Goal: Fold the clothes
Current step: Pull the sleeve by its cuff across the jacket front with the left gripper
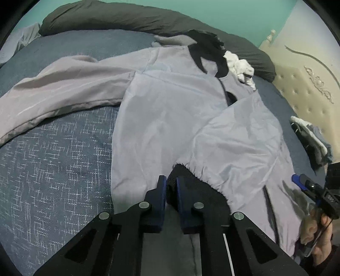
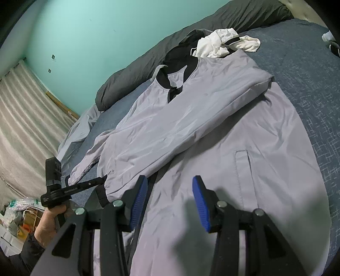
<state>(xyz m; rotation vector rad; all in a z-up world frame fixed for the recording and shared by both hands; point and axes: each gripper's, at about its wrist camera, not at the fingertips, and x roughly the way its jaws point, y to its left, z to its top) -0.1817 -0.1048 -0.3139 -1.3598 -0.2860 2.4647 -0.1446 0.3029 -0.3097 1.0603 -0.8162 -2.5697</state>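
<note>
Two grippers work one jacket (image 1: 170,110) on the bed (image 1: 53,148): left gripper (image 1: 171,186) clamps its black cuff (image 1: 191,191); right gripper (image 2: 170,195) hovers spread above the jacket

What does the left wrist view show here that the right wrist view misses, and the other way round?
Only the left wrist view shows the left gripper closed on the black cuff of the folded-in sleeve, the other sleeve stretched out across the bed, and the cream tufted headboard. Only the right wrist view shows the right gripper open above the jacket's front, the slit pocket, the striped curtain and the clutter beside the bed. Both show the lilac jacket, the white garment at its collar, and the dark duvet.
</note>
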